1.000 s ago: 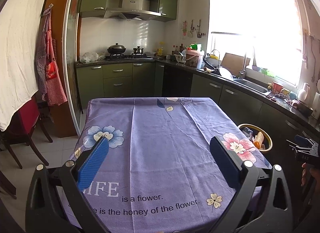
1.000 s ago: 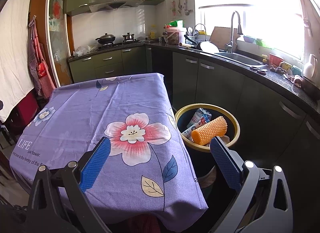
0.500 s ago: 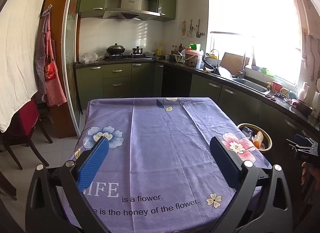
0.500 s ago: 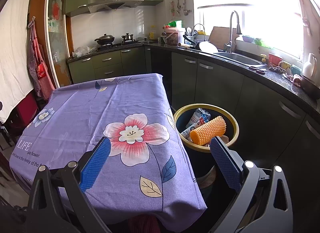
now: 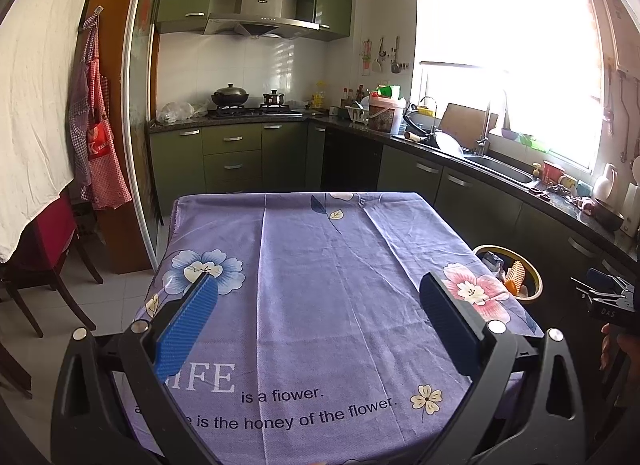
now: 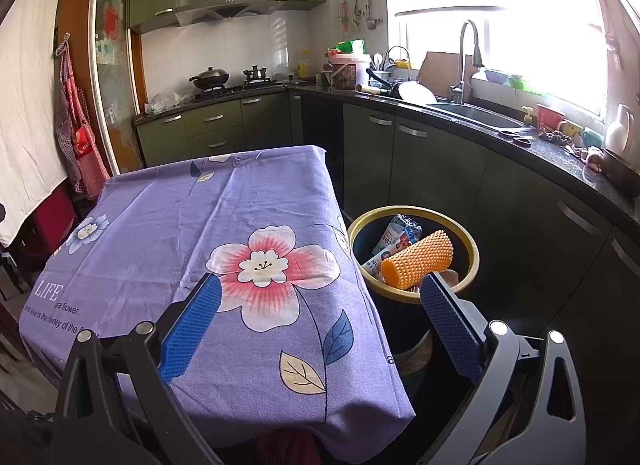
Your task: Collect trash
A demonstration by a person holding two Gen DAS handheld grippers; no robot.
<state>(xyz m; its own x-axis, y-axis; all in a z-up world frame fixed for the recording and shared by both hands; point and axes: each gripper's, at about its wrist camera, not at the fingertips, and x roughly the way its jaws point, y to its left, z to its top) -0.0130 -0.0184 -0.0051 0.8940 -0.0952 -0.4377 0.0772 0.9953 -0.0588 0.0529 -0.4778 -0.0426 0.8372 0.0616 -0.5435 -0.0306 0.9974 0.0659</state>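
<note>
Now, a table covered by a purple flower cloth (image 5: 320, 285) is seen mid-frame, a yellow-rimmed trash bin (image 6: 474, 257) at lower right, an orange bumpy roll (image 6: 418, 259) and wrappers (image 6: 396, 235) held inside, left gripper (image 5: 318, 321) and right gripper (image 6: 320, 315) spread wide, nothing gripped.

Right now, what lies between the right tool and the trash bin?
Only the tablecloth's hanging corner and dark floor; right wrist view shows the open right tool short of the bin.

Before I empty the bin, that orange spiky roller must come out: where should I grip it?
Grip the orange roller across its middle, from above. It leans out over the bin's rim, so the bumpy barrel is exposed and its round sides suit the open jaws of the right gripper.
</note>
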